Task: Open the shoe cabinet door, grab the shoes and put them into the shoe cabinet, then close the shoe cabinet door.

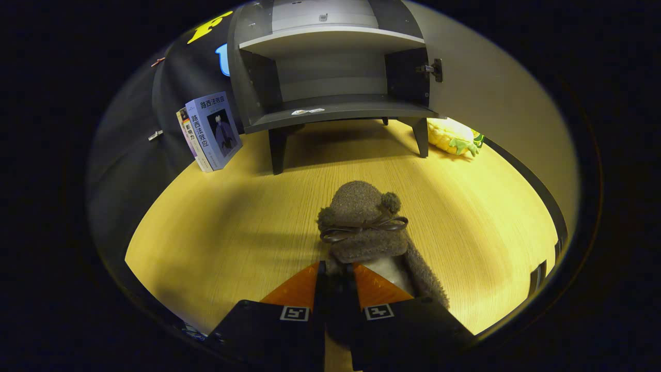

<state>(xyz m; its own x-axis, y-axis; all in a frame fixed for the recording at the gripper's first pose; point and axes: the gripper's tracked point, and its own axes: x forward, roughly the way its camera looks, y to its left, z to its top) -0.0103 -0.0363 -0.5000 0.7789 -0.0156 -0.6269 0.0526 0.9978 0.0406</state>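
Fuzzy slipper (364,227) heel hidden between pinching fingers (315,289).

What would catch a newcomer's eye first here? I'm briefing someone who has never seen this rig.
First the fuzzy brown shoe with its bow, clamped at its collar between the tongs and pointing toward the cabinet. Beyond it, the dark shoe cabinet stands on legs on the wooden table with its door swung open to the right. Two books lean left of the cabinet; a yellow plush toy lies at its right.

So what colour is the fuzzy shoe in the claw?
Brown, with a darker brown bow: the shoe shows best in the gripper view, pinched in the claw.
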